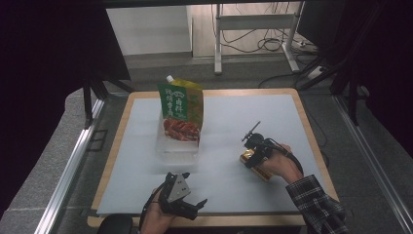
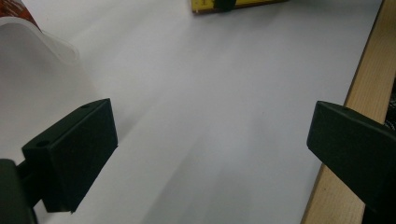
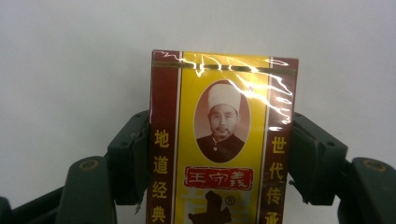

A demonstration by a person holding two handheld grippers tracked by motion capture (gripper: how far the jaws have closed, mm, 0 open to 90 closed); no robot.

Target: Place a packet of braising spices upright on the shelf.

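Observation:
A yellow and maroon box with Chinese print lies between the jaws of my right gripper, which is shut on its two long sides. In the high view that box rests on the white mat at the right, under the right gripper. My left gripper is held near the front edge of the mat, jaws wide open, with nothing between them. A green spouted pouch stands upright in a clear plastic tub at the middle left.
The white mat covers a wooden table with a bare wood rim. The tub's pale wall is at the upper left of the left gripper view, the wood edge at its right. Cables and a metal stand lie beyond the table.

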